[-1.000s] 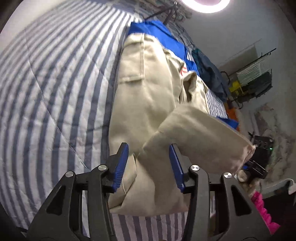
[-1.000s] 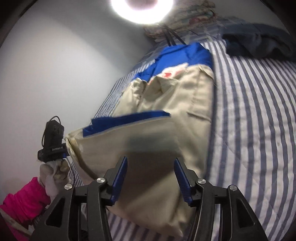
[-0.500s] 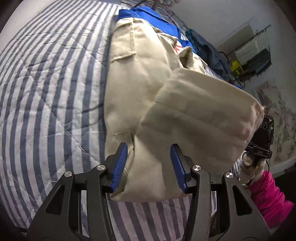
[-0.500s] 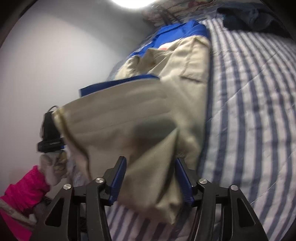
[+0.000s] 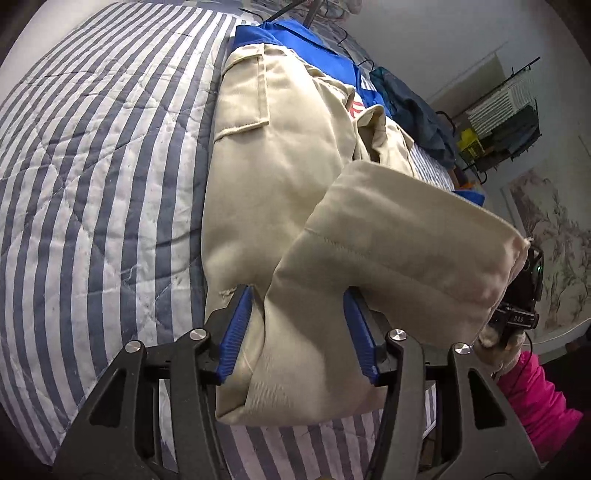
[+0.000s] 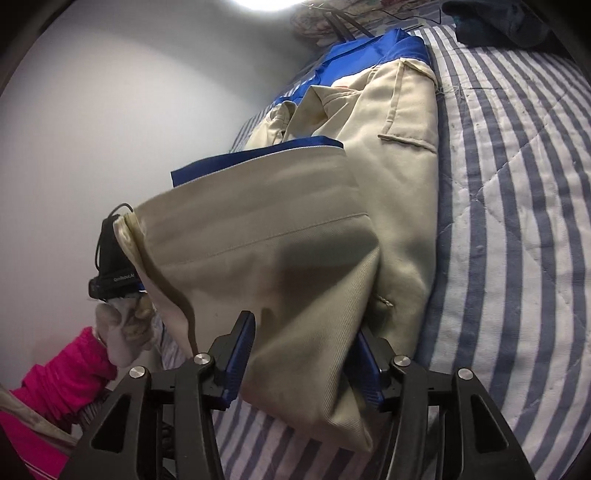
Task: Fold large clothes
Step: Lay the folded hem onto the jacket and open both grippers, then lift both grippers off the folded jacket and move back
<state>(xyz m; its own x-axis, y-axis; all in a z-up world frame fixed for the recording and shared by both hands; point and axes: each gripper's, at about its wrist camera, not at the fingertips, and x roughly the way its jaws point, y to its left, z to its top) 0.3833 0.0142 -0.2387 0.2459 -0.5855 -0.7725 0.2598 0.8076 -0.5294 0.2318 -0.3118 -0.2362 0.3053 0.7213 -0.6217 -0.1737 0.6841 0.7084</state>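
A large beige garment with blue trim (image 5: 280, 177) lies lengthwise on the striped bed; it also shows in the right wrist view (image 6: 399, 155). Its near end is lifted and stretched between my two grippers, folded part hanging above the rest. My left gripper (image 5: 299, 325) has the beige cloth between its blue pads (image 5: 236, 328). My right gripper (image 6: 303, 350) likewise has the lifted fold between its pads (image 6: 240, 354). The jaws stand fairly wide, with cloth filling the gap. Each gripper appears at the far end of the fold in the other's view.
The blue-and-white striped quilt (image 5: 92, 166) covers the bed. A dark blue garment (image 5: 413, 110) lies at the far end, also in the right wrist view (image 6: 498, 18). A wire rack (image 5: 502, 110) stands by the wall. A white wall (image 6: 129, 110) runs beside the bed.
Both grippers have carried the lifted end of the beige garment forward over the rest of it. The fold now hangs closer to the lying part.
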